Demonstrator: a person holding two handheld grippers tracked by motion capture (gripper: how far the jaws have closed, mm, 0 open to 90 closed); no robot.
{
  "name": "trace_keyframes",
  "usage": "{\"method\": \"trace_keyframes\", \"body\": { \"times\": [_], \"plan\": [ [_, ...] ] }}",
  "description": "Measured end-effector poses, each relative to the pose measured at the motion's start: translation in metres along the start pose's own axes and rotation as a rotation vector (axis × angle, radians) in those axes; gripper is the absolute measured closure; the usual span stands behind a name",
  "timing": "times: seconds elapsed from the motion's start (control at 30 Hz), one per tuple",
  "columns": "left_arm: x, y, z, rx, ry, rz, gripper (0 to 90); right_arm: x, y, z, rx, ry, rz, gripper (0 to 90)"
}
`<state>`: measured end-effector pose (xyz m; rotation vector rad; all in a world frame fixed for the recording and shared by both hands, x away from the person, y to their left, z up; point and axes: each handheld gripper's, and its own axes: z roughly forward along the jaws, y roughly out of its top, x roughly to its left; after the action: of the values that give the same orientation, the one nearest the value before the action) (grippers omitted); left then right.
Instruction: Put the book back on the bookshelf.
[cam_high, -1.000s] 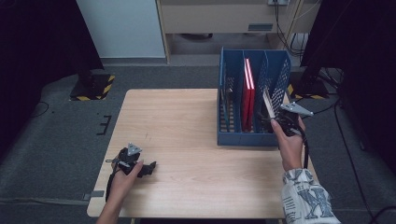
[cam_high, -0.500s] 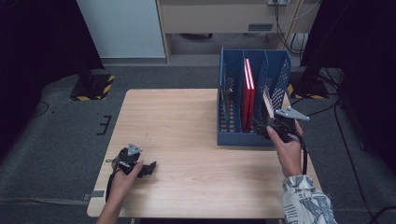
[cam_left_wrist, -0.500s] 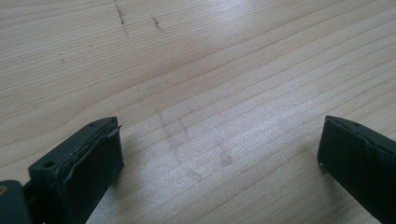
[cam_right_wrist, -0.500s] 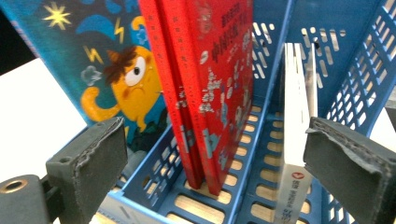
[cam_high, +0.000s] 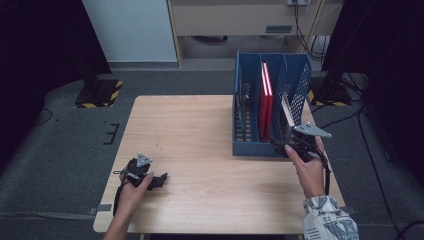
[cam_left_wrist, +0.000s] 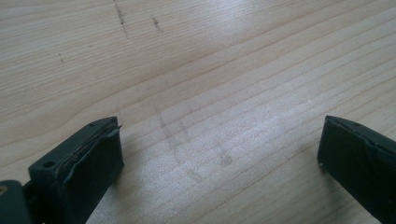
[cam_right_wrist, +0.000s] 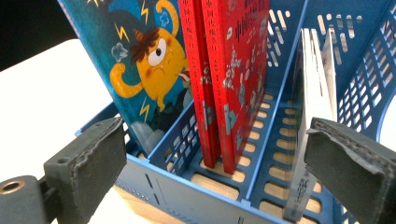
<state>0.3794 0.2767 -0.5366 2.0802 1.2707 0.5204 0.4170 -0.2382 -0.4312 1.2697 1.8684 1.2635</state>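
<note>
My right tongs (cam_right_wrist: 212, 168) gape at the blue file rack's (cam_high: 239, 100) front, lined up on the white book (cam_right_wrist: 310, 116); left tongs (cam_left_wrist: 219, 158) rest released near the counter's (cam_high: 190, 125) front-left corner.

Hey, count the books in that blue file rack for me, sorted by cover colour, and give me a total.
Blue cartoon-cover book: 1
Red books: 2
White book: 1
Total: 4 books, standing in the blue file rack, in front of the open right gripper.
</note>
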Motion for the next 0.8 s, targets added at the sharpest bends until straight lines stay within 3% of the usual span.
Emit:
{"method": "trace_keyframes", "body": {
  "times": [0.37, 0.8],
  "plan": [
    [0.000, 0.000, 0.000, 0.000, 0.000, 0.000, 0.0, 0.004, -0.012, -0.004, 0.025, 0.014, 0.003, 5.4],
    [0.000, 0.000, 0.000, 0.000, 0.000, 0.000, 0.0, 0.033, -0.016, -0.005, 0.074, 0.058, -0.099, 5.2]
  ]
}}
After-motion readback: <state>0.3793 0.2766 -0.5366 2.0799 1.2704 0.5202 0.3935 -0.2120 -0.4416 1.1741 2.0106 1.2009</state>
